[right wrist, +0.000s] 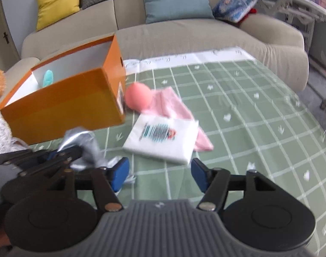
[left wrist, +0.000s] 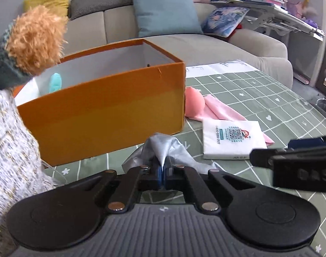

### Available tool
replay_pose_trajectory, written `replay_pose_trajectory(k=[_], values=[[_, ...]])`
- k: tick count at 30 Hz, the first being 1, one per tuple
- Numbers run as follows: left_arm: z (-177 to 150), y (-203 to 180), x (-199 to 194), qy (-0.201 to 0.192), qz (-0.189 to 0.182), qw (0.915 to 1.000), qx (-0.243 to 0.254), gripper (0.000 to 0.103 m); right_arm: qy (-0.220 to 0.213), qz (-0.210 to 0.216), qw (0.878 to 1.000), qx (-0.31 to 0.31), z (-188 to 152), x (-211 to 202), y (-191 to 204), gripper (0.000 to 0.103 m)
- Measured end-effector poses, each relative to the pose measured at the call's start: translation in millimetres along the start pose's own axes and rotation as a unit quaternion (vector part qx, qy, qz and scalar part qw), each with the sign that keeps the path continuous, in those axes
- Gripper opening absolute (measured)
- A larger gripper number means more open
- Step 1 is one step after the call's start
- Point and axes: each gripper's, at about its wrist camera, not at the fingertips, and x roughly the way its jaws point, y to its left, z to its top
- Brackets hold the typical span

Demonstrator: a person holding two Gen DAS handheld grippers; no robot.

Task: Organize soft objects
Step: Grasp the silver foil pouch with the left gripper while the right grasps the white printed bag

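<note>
My left gripper point(left wrist: 163, 172), held low and level over the green tablecloth point(left wrist: 259, 98), pinches the silver cloth point(left wrist: 160, 150) at 12 o'clock before the orange box point(left wrist: 103, 109), while my right gripper point(right wrist: 159, 174) stands wide apart, holding nothing.

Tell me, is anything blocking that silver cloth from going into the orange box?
Only the orange box's near wall: the left gripper holds the silver cloth low in front of it. The box's top is open, so lifting over should clear it.

shiny silver cloth point(left wrist: 160, 150), matt orange cardboard box point(left wrist: 111, 109), fuzzy plush toy point(left wrist: 34, 40), smooth pink fabric point(left wrist: 223, 109), checked tablecloth point(left wrist: 270, 98).
</note>
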Motion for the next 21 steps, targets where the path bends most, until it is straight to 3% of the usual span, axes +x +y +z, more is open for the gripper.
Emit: replay_pose_trajectory(k=[3, 7, 12, 16, 17, 21], values=[[6, 2, 0, 0.005, 0.007, 0.9999, -0.007, 0.001, -0.001, -0.009, 1.000, 0.004, 10, 18, -5, 0.067], [10, 7, 5, 0.013, 0.010, 0.9997, -0.016, 0.001, 0.005, -0.004, 0.999, 0.035, 18, 39, -16, 0.058], [11, 9, 11, 0.019, 0.007, 0.9996, -0.020, 0.002, 0.017, -0.005, 0.999, 0.050, 23, 58, -21, 0.057], [11, 7, 13, 0.016, -0.002, 0.9997, -0.019, 0.002, 0.036, -0.003, 0.996, 0.077, 18, 67, -28, 0.039], [11, 6, 13, 0.016, -0.004, 0.9997, -0.019, 0.002, 0.035, -0.008, 0.997, 0.074, 17, 66, -28, 0.031], [10, 3, 12, 0.016, -0.007, 0.9996, -0.020, 0.002, 0.028, -0.026, 0.998, 0.050, 14, 61, -24, 0.015]])
